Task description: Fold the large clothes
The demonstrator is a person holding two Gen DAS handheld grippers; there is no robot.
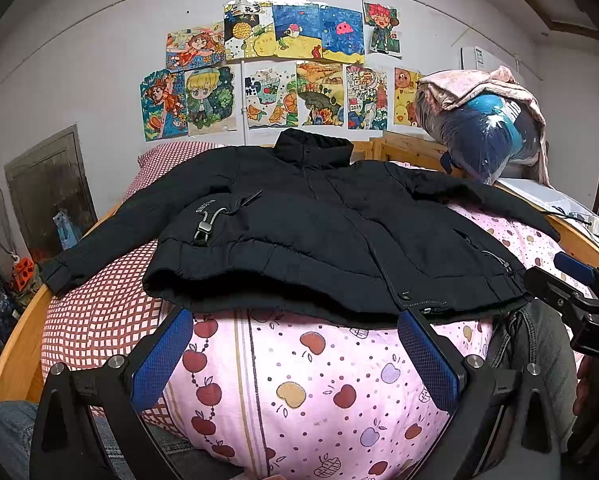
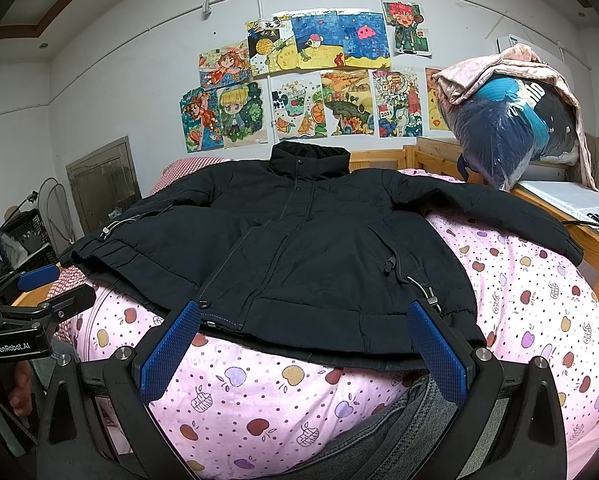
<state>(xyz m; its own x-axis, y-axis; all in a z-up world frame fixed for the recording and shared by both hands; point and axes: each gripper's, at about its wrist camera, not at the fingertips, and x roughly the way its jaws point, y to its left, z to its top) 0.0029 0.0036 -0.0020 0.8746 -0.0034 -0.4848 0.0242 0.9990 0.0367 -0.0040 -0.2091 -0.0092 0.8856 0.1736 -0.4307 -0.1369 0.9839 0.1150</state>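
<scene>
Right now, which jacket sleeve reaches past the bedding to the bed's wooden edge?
The sleeve on the checked-sheet side: its cuff lies at the wooden bed rail. The other sleeve ends on the pink apple-print quilt, short of the edge.

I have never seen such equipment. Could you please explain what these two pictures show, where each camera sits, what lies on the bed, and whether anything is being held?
There is no robot: a person holds one two-finger gripper in each hand, and a wide-angle camera on each looks forward along its blue-padded fingers. One picture is from the left gripper, the other from the right gripper. Each also shows the other gripper at its edge. Both are open and hold nothing. A black jacket lies front up, sleeves spread, collar toward the wall, on a pink apple-print quilt. Behind it are drawings on the wall and a bag of clothes.
</scene>
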